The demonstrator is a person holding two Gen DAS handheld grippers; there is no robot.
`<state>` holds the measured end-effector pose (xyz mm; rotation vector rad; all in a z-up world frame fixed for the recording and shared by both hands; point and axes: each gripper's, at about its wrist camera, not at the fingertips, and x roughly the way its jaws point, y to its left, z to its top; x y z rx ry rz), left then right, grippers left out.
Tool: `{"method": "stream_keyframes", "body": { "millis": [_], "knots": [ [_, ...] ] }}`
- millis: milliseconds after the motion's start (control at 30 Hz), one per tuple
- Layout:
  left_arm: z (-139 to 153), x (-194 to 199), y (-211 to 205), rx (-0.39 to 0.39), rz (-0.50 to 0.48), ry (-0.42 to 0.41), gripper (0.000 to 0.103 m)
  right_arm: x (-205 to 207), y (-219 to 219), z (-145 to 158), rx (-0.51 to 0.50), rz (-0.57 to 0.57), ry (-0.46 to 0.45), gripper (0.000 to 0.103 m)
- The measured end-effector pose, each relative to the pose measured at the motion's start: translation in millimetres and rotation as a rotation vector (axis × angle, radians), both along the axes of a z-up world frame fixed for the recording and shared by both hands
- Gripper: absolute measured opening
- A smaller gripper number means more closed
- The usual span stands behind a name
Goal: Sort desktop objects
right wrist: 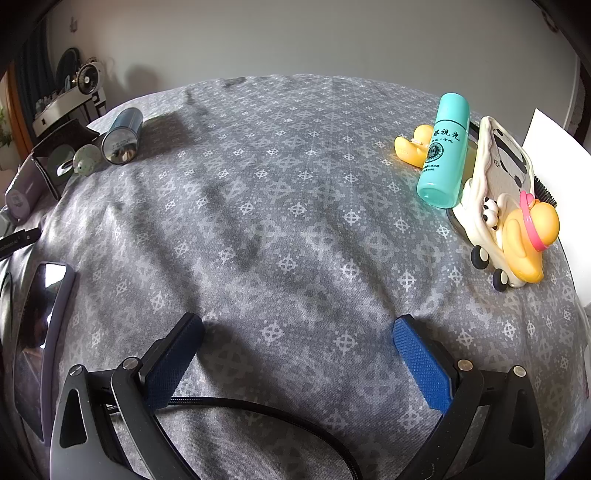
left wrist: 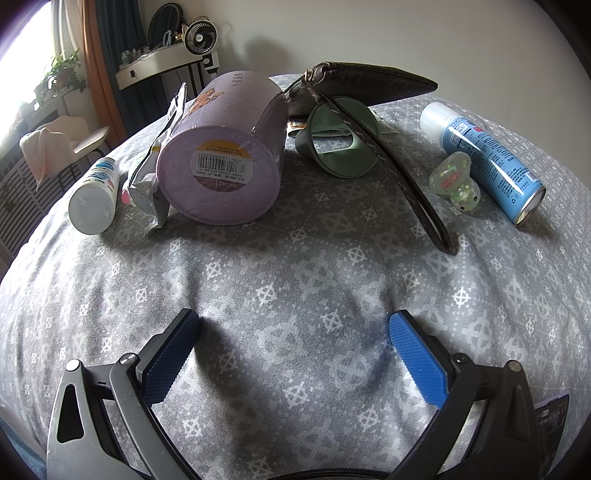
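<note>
My left gripper [left wrist: 293,325] is open and empty, low over the grey patterned cloth [left wrist: 295,266]. Ahead of it lie a lilac cylinder [left wrist: 225,155] on its side, a white bottle [left wrist: 95,195], a crumpled foil packet [left wrist: 151,184], a green round mirror [left wrist: 343,144], a dark pouch [left wrist: 369,86] with its strap [left wrist: 417,192], a glittery clear case [left wrist: 454,182] and a blue spray can [left wrist: 487,158]. My right gripper [right wrist: 297,326] is open and empty. To its far right stand a teal bottle [right wrist: 443,151], a small yellow duck [right wrist: 412,146] and a cream phone case [right wrist: 506,192] with a duck figure [right wrist: 528,240].
A dark phone [right wrist: 40,332] lies at the left edge of the right wrist view. A black cable [right wrist: 258,406] runs under the right gripper. A white sheet [right wrist: 554,177] lies at the far right. A shelf with a small fan [left wrist: 199,35] stands behind the bed.
</note>
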<state>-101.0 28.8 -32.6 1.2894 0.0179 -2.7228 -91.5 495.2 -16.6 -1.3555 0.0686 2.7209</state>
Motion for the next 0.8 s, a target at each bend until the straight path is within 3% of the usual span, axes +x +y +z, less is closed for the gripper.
{"method": "stream_keyframes", "body": {
  "millis": [800],
  "knots": [
    [-0.3,-0.4,0.4,0.000,0.000,0.000,0.103,-0.4,1.0,-0.5,0.000,0.000,-0.001,0.103]
  ]
}}
